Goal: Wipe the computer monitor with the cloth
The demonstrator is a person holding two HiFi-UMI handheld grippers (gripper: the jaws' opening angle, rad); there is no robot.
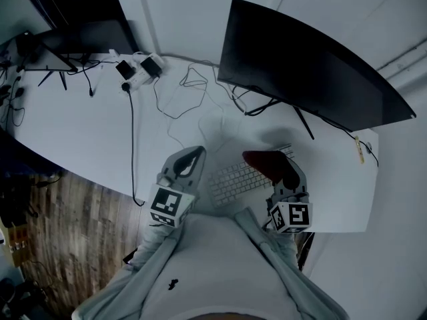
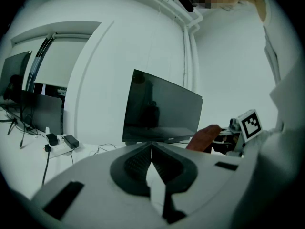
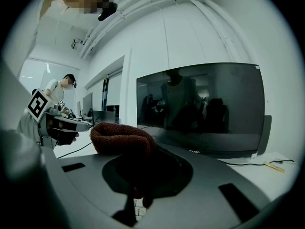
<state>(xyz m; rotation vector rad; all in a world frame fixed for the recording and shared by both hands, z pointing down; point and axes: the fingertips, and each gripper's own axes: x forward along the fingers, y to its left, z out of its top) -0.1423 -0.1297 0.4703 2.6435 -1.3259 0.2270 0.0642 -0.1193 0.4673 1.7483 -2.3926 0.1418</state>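
- Head view: the monitor [image 1: 300, 65] stands upright at the back of the counter [image 1: 80, 125], with its screen dark. The keyboard [image 1: 233, 182] lies in front of it. The right gripper [image 1: 275, 169] hovers over the keyboard's right end with the dark red cloth [image 1: 267, 160] at its tip, well apart from the screen. The left gripper [image 1: 190, 160] hangs beside the keyboard's left end and carries nothing.
- Left gripper view: the jaws are pressed together at the tips, with nothing between them. The monitor [image 2: 162, 111] faces the camera from across the counter. The cloth [image 2: 206, 136] shows at the right, ahead of the right gripper.
- Right gripper view: the jaws pinch the cloth [image 3: 121, 140]. It is bunched into a thick roll that bulges up and to the left above the jaws. The monitor [image 3: 205, 109] fills the field ahead and is not touching the cloth.
- Handling (judgement): the cloth looks light, soft and knit-textured, so it is likely to fold and drag rather than slide. Grip it by the bunched middle, as it is held now. Keep a padded face forward so that no jaw meets the panel. The screen looks thin, is probably easy to scratch, and may rock on its stand, so apply light pressure only.
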